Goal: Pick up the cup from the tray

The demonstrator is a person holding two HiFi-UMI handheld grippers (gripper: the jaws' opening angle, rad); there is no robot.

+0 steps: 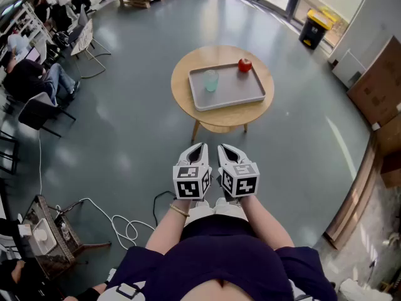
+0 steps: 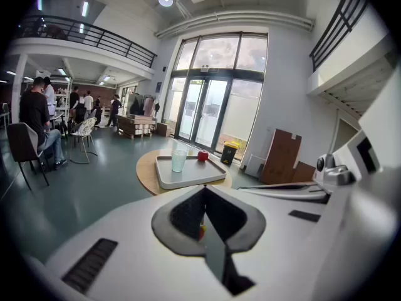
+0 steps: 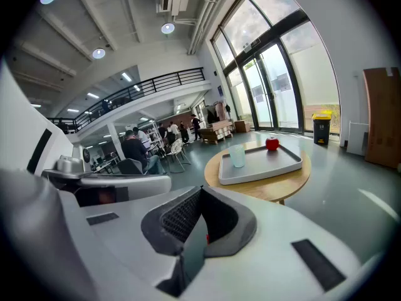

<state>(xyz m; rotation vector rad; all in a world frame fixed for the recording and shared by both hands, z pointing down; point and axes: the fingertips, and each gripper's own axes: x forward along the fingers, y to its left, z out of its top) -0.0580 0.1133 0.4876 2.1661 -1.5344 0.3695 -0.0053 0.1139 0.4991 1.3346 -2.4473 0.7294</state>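
A clear pale-green cup (image 1: pixel 211 79) stands upright at the left of a grey tray (image 1: pixel 233 95), which lies on a round wooden table (image 1: pixel 222 115). A red apple (image 1: pixel 244 64) sits at the tray's far right corner. My left gripper (image 1: pixel 199 148) and right gripper (image 1: pixel 227 148) hang side by side well short of the table, over the floor, both shut with nothing in them. The left gripper view shows the cup (image 2: pixel 179 160) and apple (image 2: pixel 202 156) far ahead. In the right gripper view the cup (image 3: pixel 237 156) and apple (image 3: pixel 272 143) are also distant.
The grey floor (image 1: pixel 125 124) surrounds the table. People sit at desks and chairs (image 1: pixel 37 80) far left. White cables (image 1: pixel 122 221) trail on the floor near my left. A yellow-lidded bin (image 1: pixel 315 27) and cardboard boxes (image 1: pixel 379 86) stand at the right.
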